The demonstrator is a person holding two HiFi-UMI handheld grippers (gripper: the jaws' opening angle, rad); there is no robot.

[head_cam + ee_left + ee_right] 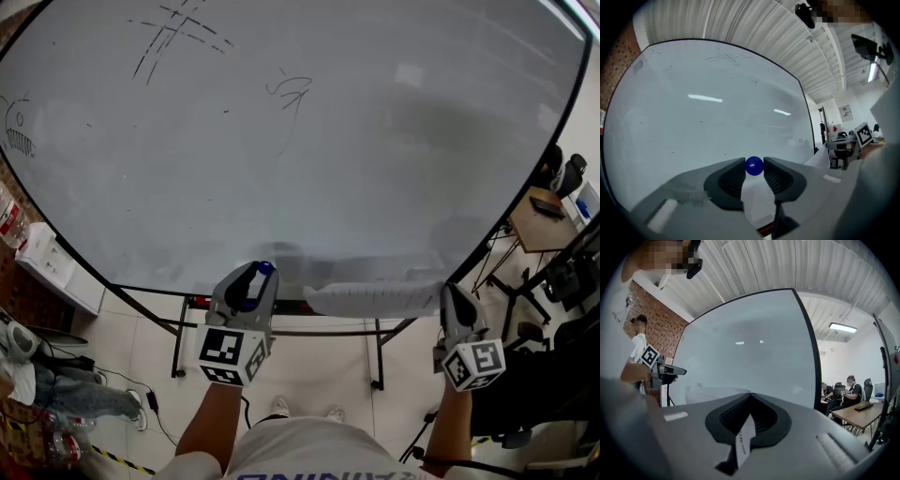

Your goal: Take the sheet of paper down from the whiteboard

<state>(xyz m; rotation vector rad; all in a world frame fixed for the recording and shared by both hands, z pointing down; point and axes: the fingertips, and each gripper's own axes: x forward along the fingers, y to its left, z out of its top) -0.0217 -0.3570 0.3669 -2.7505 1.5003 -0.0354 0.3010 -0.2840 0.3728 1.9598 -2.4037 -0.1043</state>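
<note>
The large whiteboard [300,141] fills the head view, with faint pen marks near its top. My left gripper [262,271] is shut on a small blue ball magnet [265,268] at the board's lower edge; the magnet [754,166] sits between both pads. The white sheet of paper [375,298] hangs curved just below the board's bottom edge, running from beside the magnet to my right gripper [448,289]. That right gripper [751,395] is shut on the sheet's right end, and a strip of the paper [746,437] shows between its jaws.
The board stands on a black metal frame [378,352] over a tiled floor. A white shelf [56,267] and bags lie at the left. At the right are a wooden desk [534,220], office chairs [562,173] and seated people [851,390].
</note>
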